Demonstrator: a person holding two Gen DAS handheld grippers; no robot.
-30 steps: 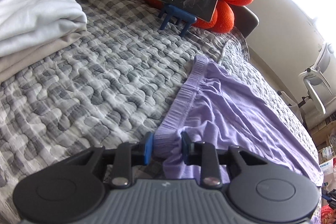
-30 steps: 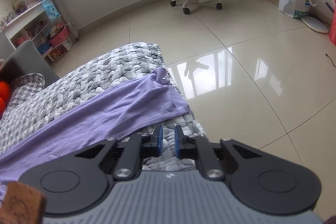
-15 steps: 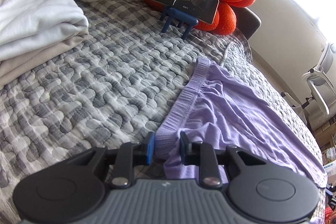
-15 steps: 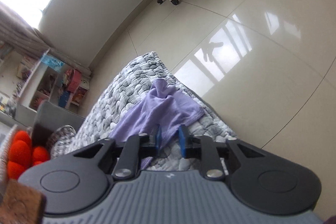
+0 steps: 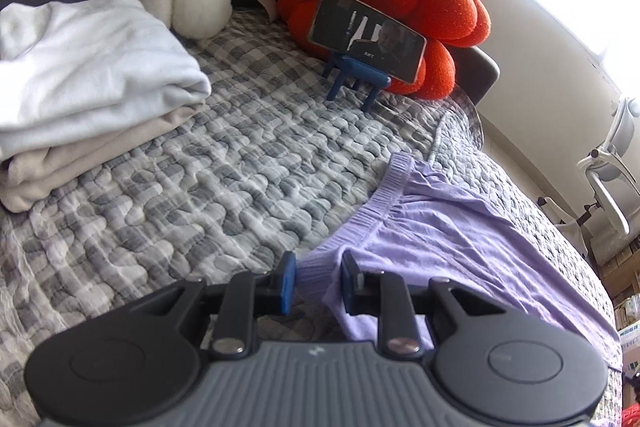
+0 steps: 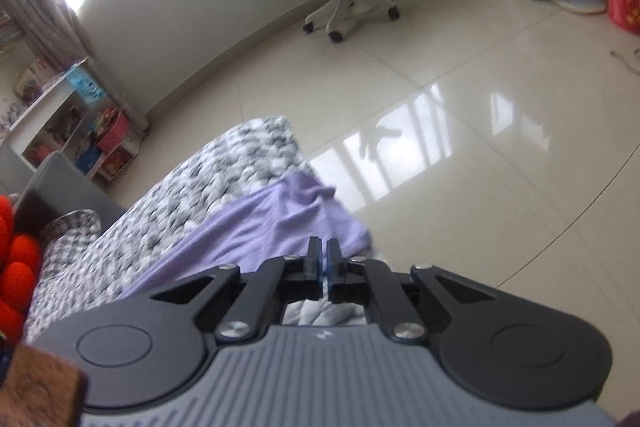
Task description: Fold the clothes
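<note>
I have the lilac shorts (image 5: 460, 239) spread on the quilted bed (image 5: 200, 179), right of the folded pile (image 5: 80, 87). Left tool (image 5: 318, 281) pinches the elastic waistband; right tool (image 6: 324, 267), jaws opening, barely gapped at the hem. Light, floppy cloth: hold the corners. Glossy tiled floor (image 6: 480, 131) beyond.

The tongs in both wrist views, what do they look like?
The left tongs and right tongs match: a grey ribbed body with a small pale mark, two round black discs at the sides, black linkage arms with silver pivot screws, and black fingers faced with blue pads. No cables, sleeves or hands show.
</note>
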